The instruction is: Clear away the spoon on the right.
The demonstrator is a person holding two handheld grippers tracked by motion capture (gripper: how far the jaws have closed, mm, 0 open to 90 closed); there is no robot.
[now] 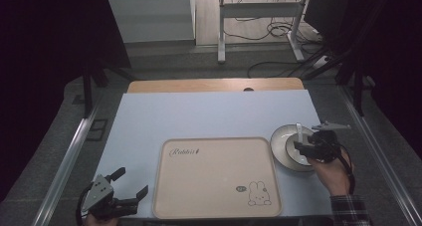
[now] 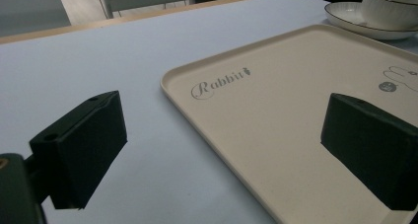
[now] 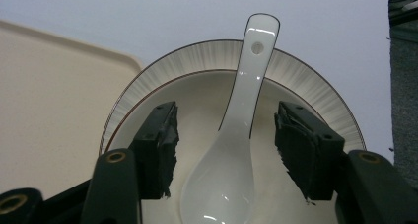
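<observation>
Spoon [image 3: 231, 150] bowl end cut off between right gripper [image 3: 224, 145] jaws.

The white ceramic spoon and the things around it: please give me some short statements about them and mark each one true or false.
1. The white ceramic spoon lies in the white bowl. True.
2. The right gripper is shut on the spoon. False: its jaws stand open on either side of it, apart from it.
3. The beige rectangular tray carries the bowl. False: the bowl stands beside the tray, on the pale blue table mat.
4. The left gripper is open. True.
</observation>
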